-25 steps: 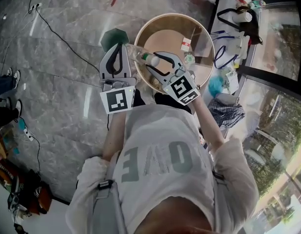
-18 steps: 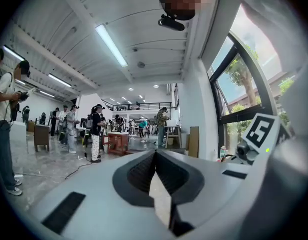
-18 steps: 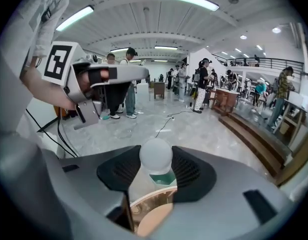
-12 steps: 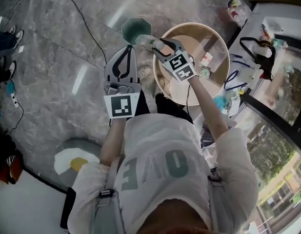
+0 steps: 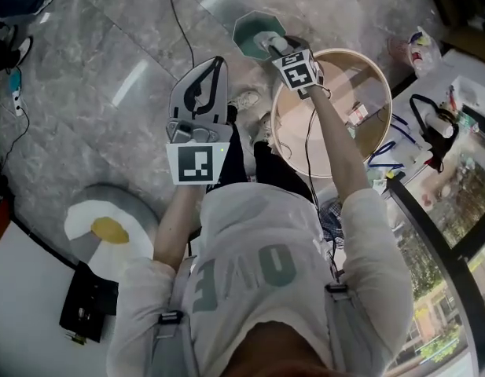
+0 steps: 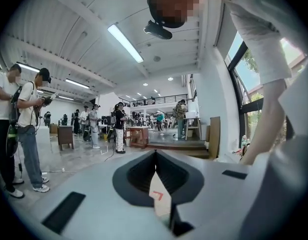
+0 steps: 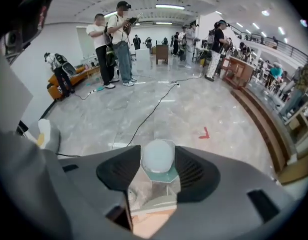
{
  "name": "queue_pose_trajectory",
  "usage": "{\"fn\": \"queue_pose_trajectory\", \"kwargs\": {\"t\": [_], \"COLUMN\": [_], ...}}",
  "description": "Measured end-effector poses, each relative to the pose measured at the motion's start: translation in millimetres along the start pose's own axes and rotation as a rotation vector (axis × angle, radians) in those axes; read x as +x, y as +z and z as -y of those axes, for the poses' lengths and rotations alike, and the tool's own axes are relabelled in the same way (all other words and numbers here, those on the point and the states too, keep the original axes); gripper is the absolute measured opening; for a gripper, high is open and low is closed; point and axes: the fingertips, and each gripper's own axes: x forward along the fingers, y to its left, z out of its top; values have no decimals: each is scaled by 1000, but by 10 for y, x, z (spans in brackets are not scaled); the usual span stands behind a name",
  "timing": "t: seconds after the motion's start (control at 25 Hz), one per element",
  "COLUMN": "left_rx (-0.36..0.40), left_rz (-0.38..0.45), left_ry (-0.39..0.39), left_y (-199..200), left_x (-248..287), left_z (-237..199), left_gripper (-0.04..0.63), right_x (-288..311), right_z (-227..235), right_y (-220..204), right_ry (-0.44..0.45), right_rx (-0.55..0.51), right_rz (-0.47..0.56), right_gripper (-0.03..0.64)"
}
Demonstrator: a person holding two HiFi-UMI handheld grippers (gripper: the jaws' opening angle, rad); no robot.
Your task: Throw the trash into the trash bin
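In the head view my right gripper [image 5: 275, 47] is shut on a clear plastic bottle [image 5: 265, 41] with a white cap. It holds the bottle right over the green octagonal trash bin [image 5: 248, 31] on the floor. The right gripper view has the bottle's cap [image 7: 157, 156] between the jaws, and the bin's green rim [image 7: 167, 177] shows just behind it. My left gripper [image 5: 218, 63] hangs to the left of the bin over the grey floor. Its jaws are shut with nothing in them, the tips meeting in the left gripper view [image 6: 154, 153].
A round wooden table [image 5: 377, 129] with small litter on it stands right of the bin. A glass desk [image 5: 431, 171] with clutter lies further right. A fried-egg rug [image 5: 101, 226], a black case [image 5: 89, 309] and a floor cable [image 5: 175, 14] lie left. People [image 7: 116, 39] stand far off.
My right gripper carried the bottle from above the round table leftward and down, to over the green bin. The left gripper shifted along, staying shut.
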Motion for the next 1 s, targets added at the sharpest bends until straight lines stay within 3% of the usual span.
{"fn": "queue_pose_trajectory", "kwargs": {"t": [0.12,0.24,0.4,0.52,0.64,0.88,1.0], "left_rx": [-22,-30,77,-5,62,24,-19], "left_rz": [24,12,-51,15,16,112,156], "left_ry": [32,33,-42,-31,-86,-142,-171], "left_y": [28,-17,-53,78,188,621,827], "left_x": [-62,-89,-50,13,51,220,262], "left_z": [-24,2,145,227,338,616,874], "left_gripper": [11,11,11,11,11,11,11], "right_x": [126,142,60,-75,-274,-944,-1428], "right_z": [3,-21,-14,39,96,323,320], "right_y": [-33,-55,-19,16,128,487,638], "right_ry": [2,3,7,-6,-24,-91,-100], "right_rx": [-5,1,17,38,65,252,281], "right_rz": [-26,-44,-23,-5,52,236,354], "right_gripper": [264,275,275,275,275,275,273]}}
